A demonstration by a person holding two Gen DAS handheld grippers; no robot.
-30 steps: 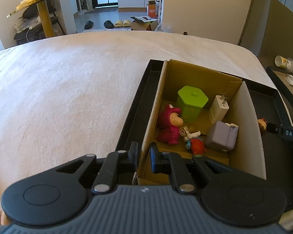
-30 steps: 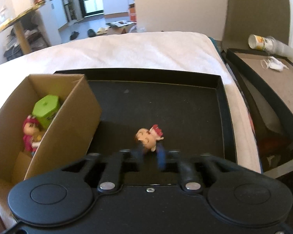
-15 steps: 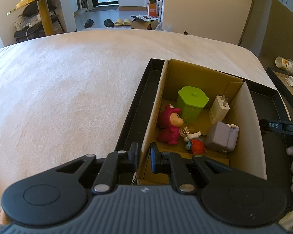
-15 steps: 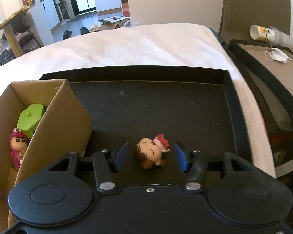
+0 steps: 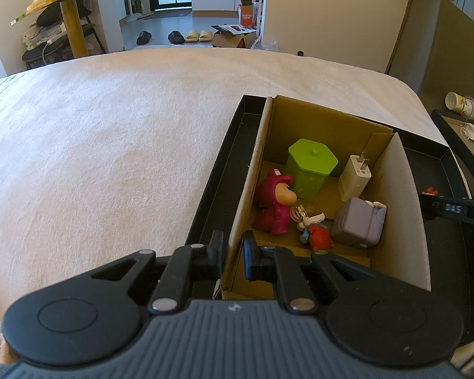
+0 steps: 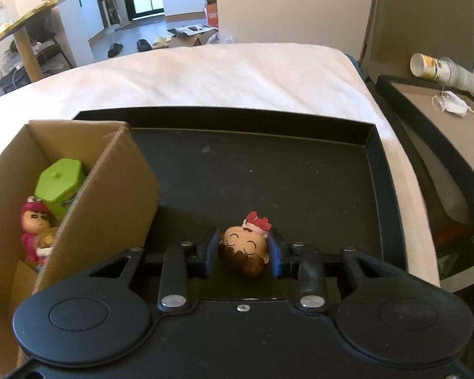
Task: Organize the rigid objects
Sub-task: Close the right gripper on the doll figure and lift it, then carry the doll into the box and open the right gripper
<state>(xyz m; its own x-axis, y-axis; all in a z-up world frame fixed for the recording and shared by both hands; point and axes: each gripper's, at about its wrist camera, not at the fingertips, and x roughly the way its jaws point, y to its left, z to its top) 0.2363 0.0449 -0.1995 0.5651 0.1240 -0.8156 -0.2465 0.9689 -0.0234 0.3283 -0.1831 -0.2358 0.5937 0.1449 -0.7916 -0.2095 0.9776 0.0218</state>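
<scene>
Change: right gripper [image 6: 242, 252] was spread wide around the small figurine head [image 6: 243, 249] half a second ago; now its jaws are closing, pads at both sides of it
Figurine head: on the black tray [image 6: 300, 132] floor, right of the cardboard box [image 6: 110, 195]
Left gripper [image 5: 232, 254]: pinched on the box's near left wall, unmoved
Box contents: green hexagonal container [image 5: 311, 167], pink figurine [image 5: 273, 203], white charger [image 5: 354, 178]

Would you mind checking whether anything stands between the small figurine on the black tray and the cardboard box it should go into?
Yes: the box's near side wall rises between the figurine and the box interior, so it must be lifted over. The right claw is closing around the figurine; the left claw is clamped on the box's other wall.
</scene>
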